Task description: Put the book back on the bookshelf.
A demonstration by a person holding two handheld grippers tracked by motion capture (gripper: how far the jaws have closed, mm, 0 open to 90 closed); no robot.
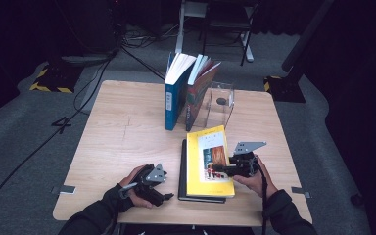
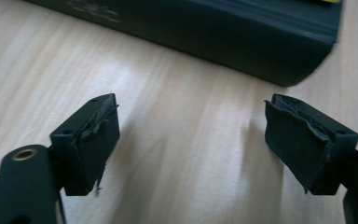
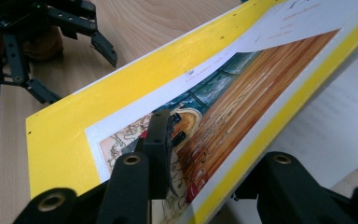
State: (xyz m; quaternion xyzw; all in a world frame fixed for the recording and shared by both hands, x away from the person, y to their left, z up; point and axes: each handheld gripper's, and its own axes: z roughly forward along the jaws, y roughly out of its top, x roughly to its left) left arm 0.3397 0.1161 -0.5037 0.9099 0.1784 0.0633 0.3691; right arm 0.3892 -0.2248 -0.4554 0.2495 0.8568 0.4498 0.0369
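Closest to us, our right gripper (image 1: 223,169) clamps the yellow book's cover (image 3: 135,93), lifted off the dark book (image 1: 181,166); our left gripper (image 1: 165,196) rests wide apart on the wooden table (image 1: 127,132), dark room behind.

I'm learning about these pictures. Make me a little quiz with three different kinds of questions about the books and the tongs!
1. True or false: the right tongs grip the cover of the yellow book.
2. What does the yellow book lie on? A) the bare table B) a dark book C) the clear stand
3. How many books stand upright at the far side of the table?

Key
1. True: one jaw lies on top of the cover and one under it, and the cover is lifted.
2. B: the dark book lies under it.
3. Two: a blue book and a red book beside the clear stand.
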